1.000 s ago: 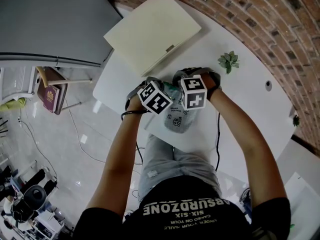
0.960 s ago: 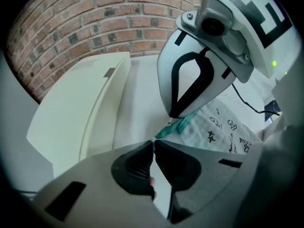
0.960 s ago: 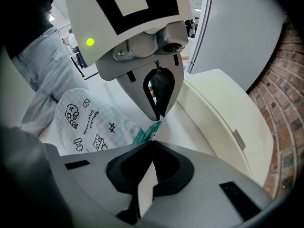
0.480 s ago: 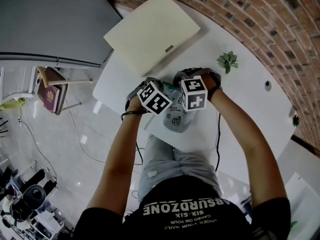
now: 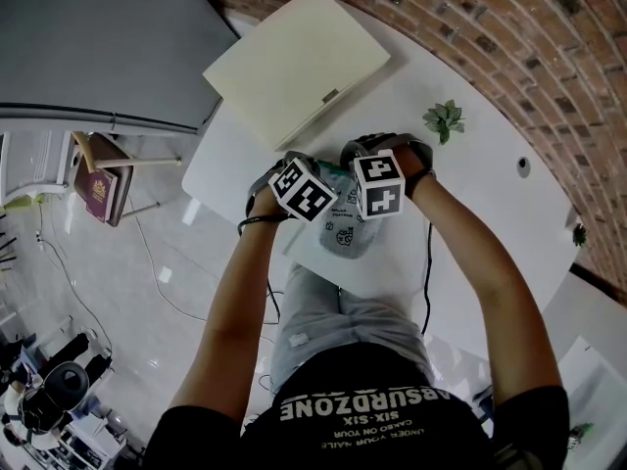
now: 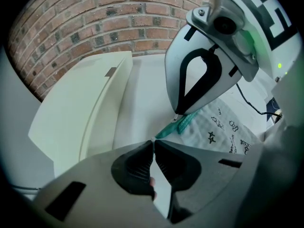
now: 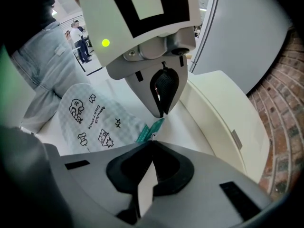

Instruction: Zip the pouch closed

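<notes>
A pale checked pouch (image 5: 345,238) with black doodles lies on the white table (image 5: 490,189), near its front edge. Its teal zipper end (image 6: 186,121) points away from me. My left gripper (image 6: 153,142) is shut on the tip of that teal zipper tape (image 7: 153,127). Just beside it, my right gripper (image 7: 151,141) is shut on the small metal zipper pull (image 6: 180,119). In the head view both marker cubes (image 5: 304,190) cover the jaws and the pouch's far end. The pouch body (image 7: 90,120) spreads back toward my lap.
A closed cream case (image 5: 294,62) lies on the table just beyond the grippers. A small green plant (image 5: 446,118) sits at the right, by the brick wall (image 5: 509,27). A black cable (image 5: 428,262) hangs off the table's front edge. A chair with a red booklet (image 5: 96,190) stands at the left.
</notes>
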Demonstrator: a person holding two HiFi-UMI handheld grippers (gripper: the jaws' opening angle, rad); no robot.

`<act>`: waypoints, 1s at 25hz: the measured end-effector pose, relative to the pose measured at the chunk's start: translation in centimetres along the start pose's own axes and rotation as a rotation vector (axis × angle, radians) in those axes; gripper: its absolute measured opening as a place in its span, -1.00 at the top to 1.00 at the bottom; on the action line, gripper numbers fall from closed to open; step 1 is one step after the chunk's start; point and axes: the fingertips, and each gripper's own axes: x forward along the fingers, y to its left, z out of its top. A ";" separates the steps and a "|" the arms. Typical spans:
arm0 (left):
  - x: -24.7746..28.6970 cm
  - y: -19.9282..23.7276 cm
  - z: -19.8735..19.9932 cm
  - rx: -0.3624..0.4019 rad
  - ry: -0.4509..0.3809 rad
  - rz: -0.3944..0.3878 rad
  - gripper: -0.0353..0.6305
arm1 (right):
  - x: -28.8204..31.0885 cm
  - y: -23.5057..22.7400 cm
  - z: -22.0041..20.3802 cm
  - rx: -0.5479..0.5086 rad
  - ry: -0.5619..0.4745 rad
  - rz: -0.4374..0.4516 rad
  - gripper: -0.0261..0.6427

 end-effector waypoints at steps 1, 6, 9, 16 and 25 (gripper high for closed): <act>0.0 0.0 0.0 -0.001 0.001 0.000 0.84 | -0.1 0.1 -0.1 -0.003 0.003 0.001 0.92; 0.0 0.0 -0.1 0.000 0.004 0.002 0.84 | -0.3 0.4 -0.6 0.009 0.006 -0.003 0.92; 0.1 -0.1 0.0 0.002 0.007 0.002 0.84 | -0.4 0.5 -0.7 0.024 -0.004 -0.003 0.92; 0.2 -0.1 0.0 -0.004 0.011 0.001 0.84 | -0.6 0.9 -1.0 0.010 0.011 0.004 0.92; 0.2 0.0 0.0 -0.005 0.010 -0.001 0.84 | -1.0 1.1 -1.7 0.028 0.006 -0.010 0.92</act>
